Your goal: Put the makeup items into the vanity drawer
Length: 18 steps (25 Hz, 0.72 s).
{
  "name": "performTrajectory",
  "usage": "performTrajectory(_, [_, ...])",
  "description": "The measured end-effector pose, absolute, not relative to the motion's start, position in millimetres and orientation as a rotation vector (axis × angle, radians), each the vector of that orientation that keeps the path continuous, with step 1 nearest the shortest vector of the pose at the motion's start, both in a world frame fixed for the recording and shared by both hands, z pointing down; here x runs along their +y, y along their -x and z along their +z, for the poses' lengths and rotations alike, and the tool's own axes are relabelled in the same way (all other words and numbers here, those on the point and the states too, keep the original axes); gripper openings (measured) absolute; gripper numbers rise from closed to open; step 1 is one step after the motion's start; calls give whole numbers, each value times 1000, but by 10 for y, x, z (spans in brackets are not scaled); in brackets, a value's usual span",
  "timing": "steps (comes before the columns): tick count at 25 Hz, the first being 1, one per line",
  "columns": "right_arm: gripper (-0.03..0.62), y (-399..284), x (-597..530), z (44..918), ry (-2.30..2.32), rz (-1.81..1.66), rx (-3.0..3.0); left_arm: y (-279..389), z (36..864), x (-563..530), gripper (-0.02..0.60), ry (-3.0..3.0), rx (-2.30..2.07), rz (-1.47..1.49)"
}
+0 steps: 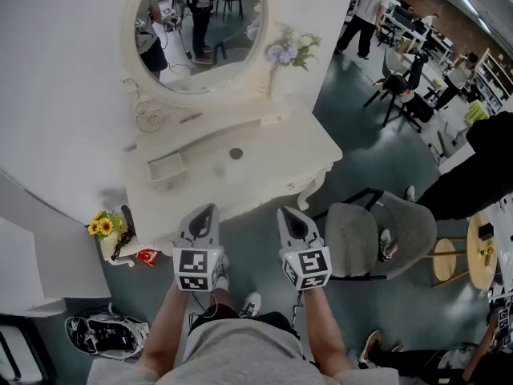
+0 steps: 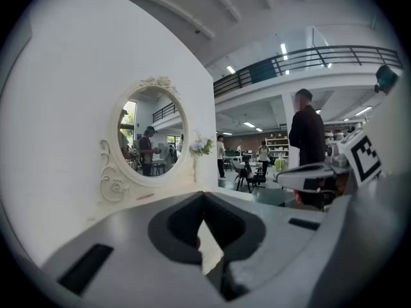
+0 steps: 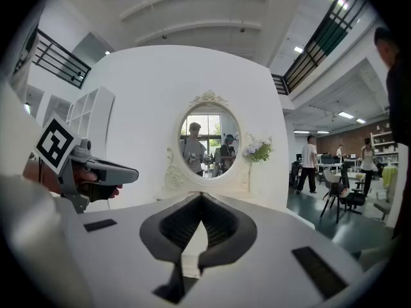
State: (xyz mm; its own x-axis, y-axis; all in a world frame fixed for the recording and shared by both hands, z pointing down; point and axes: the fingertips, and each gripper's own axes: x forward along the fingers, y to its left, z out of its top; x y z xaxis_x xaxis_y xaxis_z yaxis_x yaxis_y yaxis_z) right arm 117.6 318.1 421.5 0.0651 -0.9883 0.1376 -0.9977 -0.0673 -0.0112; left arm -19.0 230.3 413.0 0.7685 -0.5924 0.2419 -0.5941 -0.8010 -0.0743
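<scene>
A white vanity [image 1: 264, 147] with an oval mirror [image 1: 200, 22] stands ahead of me. On its top lie a small dark round item [image 1: 236, 154] and a thin pinkish stick [image 1: 191, 119] near the mirror's foot. At the front left a small drawer [image 1: 167, 169] looks pulled open. My left gripper [image 1: 210, 208] and right gripper [image 1: 286, 212] hang side by side short of the vanity's front edge, both shut and empty. In the left gripper view the left gripper [image 2: 204, 196] points at the mirror [image 2: 153, 138] with its jaws together. In the right gripper view the right gripper [image 3: 202, 197] faces the mirror [image 3: 209, 140] the same way.
A grey chair [image 1: 377, 235] stands just right of my right gripper. A pot of yellow flowers [image 1: 104, 227] sits on the floor at the vanity's left corner, with shoes [image 1: 104, 331] nearer me. A flower vase [image 1: 288, 50] stands by the mirror. A person in black [image 1: 481, 175] is at the right.
</scene>
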Motion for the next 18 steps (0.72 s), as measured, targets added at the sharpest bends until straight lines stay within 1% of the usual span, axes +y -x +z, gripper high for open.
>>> performTrajectory(9, [12,-1142,2670,4335,-2177,159,-2080,169,4266,1888,0,-2907,-1013,436])
performTrajectory(18, [12,-1059,1907,4662,-2085,235,-2121,232,4620,1284,0,-2813,-1047,516])
